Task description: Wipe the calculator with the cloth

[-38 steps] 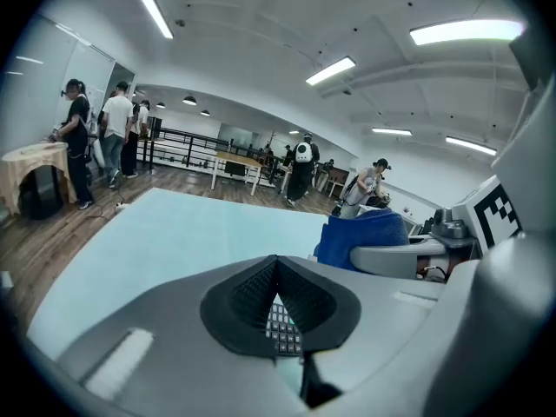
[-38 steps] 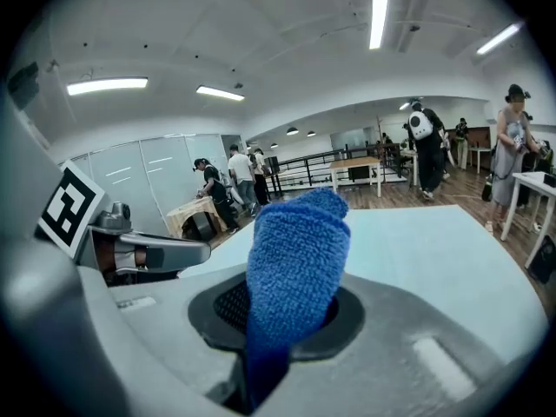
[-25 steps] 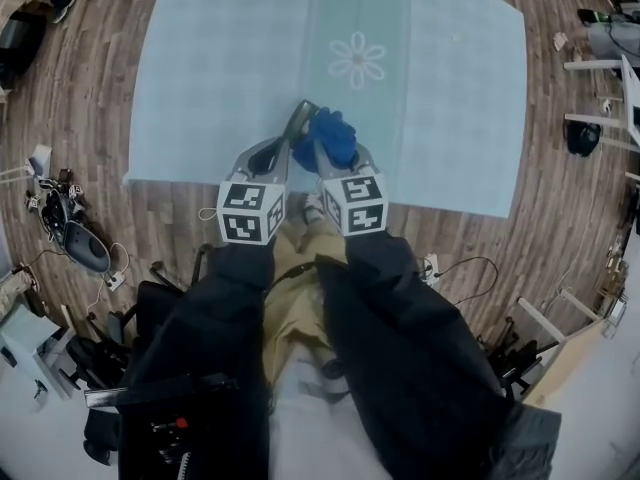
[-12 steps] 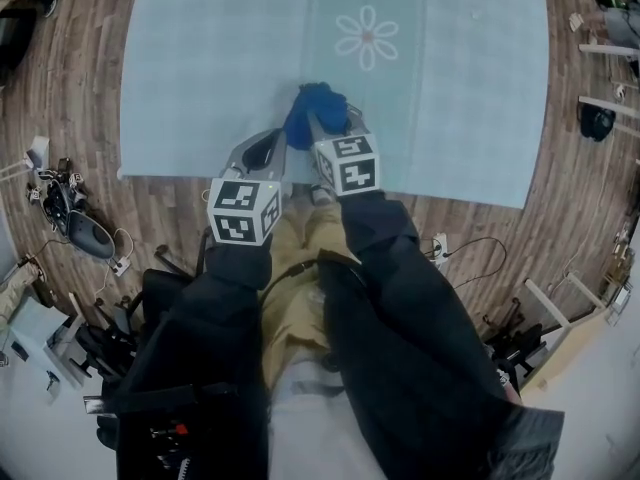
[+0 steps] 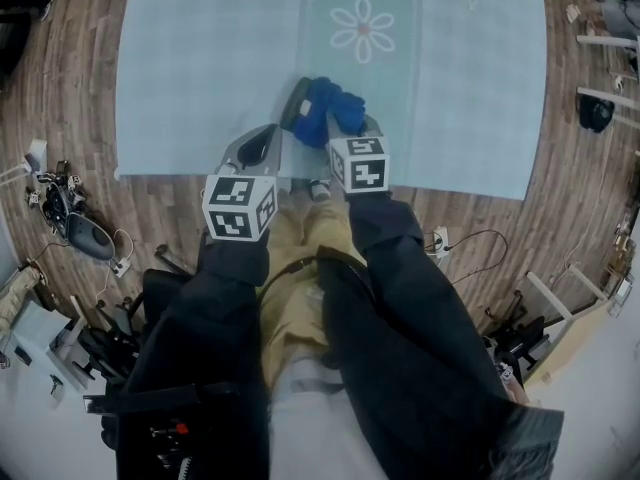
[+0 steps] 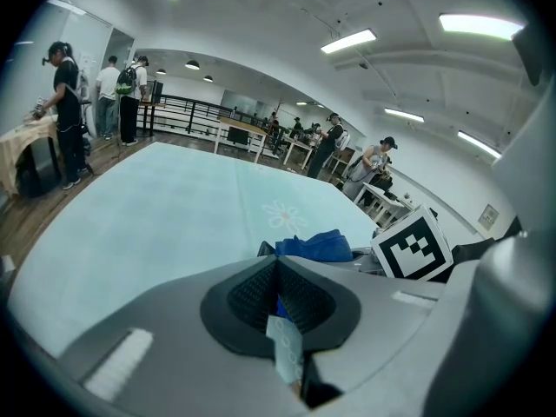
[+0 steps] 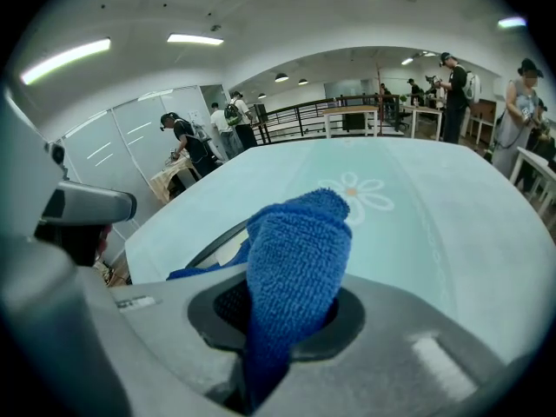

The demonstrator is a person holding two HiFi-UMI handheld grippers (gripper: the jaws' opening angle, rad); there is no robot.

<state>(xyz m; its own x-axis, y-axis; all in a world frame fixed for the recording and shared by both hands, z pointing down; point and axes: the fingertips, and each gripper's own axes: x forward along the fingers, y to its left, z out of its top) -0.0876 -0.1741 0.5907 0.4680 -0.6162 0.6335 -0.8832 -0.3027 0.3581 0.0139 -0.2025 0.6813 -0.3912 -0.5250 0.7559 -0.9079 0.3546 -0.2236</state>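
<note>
Mid-wipe | we hold the slim dark-framed calculator [image 5: 297, 100] edge-on in the closed left tool [image 6: 278, 301], above the pale blue floor mat [image 5: 190, 58] | right tool [image 7: 287, 311] clamps the blue terry cloth [image 7: 300, 241] just beside it | best practice, we judge: steady grip, light even strokes.

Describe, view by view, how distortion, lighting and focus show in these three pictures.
Head view: fisheye bows the mat edges; light is even. Left gripper view: dark round vignette; ceiling strip lights blow out white; the left gripper hides most of the calculator. Right gripper view: same vignette; the cloth pile is sharp.
</note>
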